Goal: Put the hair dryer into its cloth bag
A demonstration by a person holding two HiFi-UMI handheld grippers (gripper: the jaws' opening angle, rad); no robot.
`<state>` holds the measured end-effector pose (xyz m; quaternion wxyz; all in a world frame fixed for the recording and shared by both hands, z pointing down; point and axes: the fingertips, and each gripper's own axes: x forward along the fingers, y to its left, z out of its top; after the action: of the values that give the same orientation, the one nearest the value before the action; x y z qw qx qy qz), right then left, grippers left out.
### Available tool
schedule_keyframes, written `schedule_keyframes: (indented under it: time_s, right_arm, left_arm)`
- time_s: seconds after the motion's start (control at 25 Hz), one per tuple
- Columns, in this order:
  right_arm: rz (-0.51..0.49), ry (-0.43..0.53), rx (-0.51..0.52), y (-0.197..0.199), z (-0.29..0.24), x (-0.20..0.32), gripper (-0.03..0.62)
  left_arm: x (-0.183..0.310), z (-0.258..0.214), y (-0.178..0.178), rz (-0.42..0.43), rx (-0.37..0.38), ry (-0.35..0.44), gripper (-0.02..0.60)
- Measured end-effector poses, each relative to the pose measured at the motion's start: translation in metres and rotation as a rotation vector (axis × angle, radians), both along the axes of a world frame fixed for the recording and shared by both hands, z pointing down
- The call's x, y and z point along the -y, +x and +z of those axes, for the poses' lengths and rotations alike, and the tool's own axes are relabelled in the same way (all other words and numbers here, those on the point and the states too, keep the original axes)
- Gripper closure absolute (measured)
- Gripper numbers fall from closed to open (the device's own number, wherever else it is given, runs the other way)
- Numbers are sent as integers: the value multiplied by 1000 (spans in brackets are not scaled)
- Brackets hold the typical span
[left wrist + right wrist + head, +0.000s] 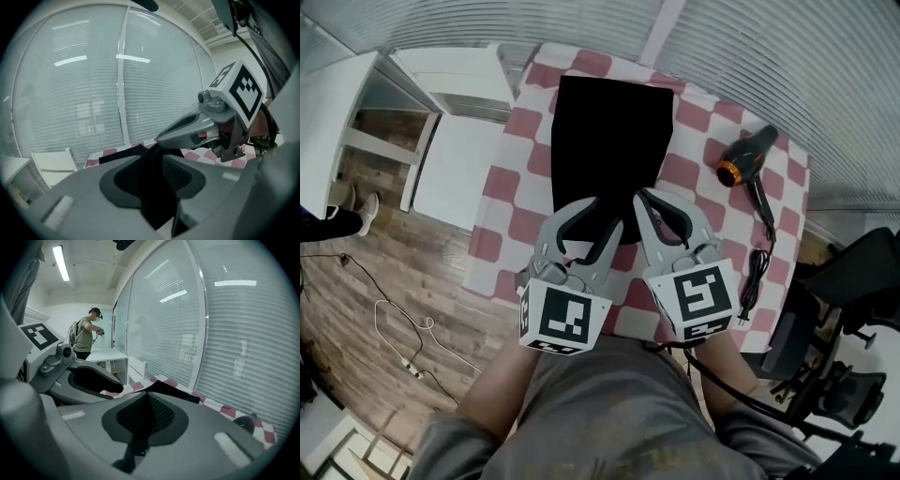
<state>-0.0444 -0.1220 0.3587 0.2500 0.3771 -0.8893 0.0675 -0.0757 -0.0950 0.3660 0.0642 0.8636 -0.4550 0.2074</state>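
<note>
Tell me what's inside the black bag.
Its inside is covered. The black bag lies flat on the checked tablecloth, near edge pinched by the left gripper and right gripper. The hair dryer lies outside, to its right.

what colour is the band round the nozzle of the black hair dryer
Orange band on the black hair dryer; clearest in the head view.

Your head camera looks steeply down on the table (709, 120); both gripper cameras sit low, facing the far blinds (93, 93), sharing the bag (609, 141).
</note>
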Motion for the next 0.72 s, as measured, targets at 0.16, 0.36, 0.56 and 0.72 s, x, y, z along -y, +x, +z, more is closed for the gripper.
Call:
schedule_keyframes:
  time_s: [0.16,0.36,0.56,0.72]
  right_arm:
    - [8,-4,10,4,2,1,562]
    - [38,-5,38,7,2,1,560]
    - [75,-4,61,24,-7,-7,473]
    - [101,13,55,49,-17,-29,475]
  left_arm:
    - [3,13,5,20,72,-17,493]
    - [5,10,4,29,140,-9,568]
    - [9,-3,0,24,172,-8,568]
    - [6,-11,-2,8,196,4,568]
